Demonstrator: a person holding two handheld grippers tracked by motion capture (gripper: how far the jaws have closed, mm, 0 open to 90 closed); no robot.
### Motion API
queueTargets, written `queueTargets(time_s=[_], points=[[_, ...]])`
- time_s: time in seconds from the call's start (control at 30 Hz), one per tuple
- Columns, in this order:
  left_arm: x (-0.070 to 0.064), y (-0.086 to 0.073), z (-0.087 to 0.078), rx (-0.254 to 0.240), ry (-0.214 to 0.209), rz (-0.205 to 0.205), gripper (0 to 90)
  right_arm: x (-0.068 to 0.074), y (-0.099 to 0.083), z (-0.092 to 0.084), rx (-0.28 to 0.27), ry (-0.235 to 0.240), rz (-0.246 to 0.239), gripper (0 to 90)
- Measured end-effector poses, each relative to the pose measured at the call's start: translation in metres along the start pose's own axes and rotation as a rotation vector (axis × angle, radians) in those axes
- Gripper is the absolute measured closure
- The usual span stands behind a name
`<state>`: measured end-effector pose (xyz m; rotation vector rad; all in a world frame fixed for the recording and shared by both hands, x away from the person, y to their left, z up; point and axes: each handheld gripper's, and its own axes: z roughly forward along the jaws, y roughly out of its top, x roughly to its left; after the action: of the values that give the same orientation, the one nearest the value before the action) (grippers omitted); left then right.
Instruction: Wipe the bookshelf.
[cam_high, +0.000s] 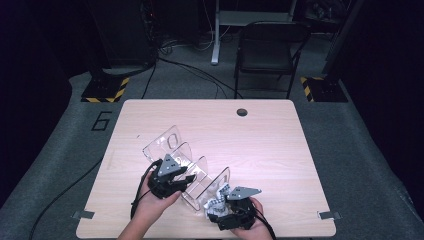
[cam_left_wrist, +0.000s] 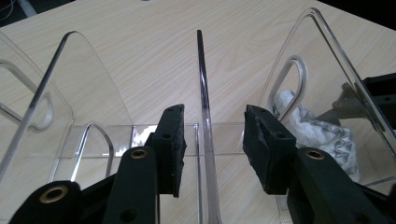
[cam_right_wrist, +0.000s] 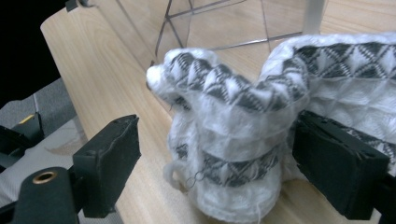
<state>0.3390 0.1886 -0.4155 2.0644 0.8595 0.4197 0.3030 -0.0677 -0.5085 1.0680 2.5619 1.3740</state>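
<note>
While the clear acrylic rack (cam_high: 187, 167), four dividers counted, is straddled at one divider (cam_left_wrist: 204, 116) by the left gripper (cam_high: 184, 181), jaws parted and untouching, one white-and-black knitted cloth (cam_right_wrist: 243, 135) lies right of the rack between the right gripper's (cam_high: 216, 209) wide jaws, apparently released for slotting.

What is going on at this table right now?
A person works two hand-held grippers at a clear rack on the table. The left gripper is open, its jaws either side of one divider without touching it. The right gripper is open around a white and grey knit cloth lying beside the rack's near end.
</note>
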Motion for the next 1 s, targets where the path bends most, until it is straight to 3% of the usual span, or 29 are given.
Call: queueTargets(time_s=[0.3,0.47,0.63,0.7,0.8,1.0], points=[[0.005,0.001,-0.012,-0.002,0.000,-0.007,59.0,0.005,0.000,-0.008,-0.052,0.054,0.017,14.0],[0.012,0.003,-0.023,-0.031,0.012,-0.022,59.0,0.002,0.001,-0.013,-0.043,0.066,-0.030,14.2],[0.022,0.004,-0.033,-0.029,0.017,-0.026,57.6,0.004,0.003,-0.012,-0.027,0.014,-0.050,24.1],[0.025,0.003,-0.036,-0.030,0.021,-0.032,56.3,0.003,0.004,-0.010,-0.043,0.005,-0.060,26.6],[0.029,0.003,-0.038,-0.028,0.034,-0.046,55.0,0.000,0.005,-0.008,-0.052,-0.005,-0.055,33.6],[0.036,0.003,-0.043,-0.026,0.053,-0.072,51.0,-0.003,0.004,-0.003,-0.037,-0.017,-0.032,37.8]])
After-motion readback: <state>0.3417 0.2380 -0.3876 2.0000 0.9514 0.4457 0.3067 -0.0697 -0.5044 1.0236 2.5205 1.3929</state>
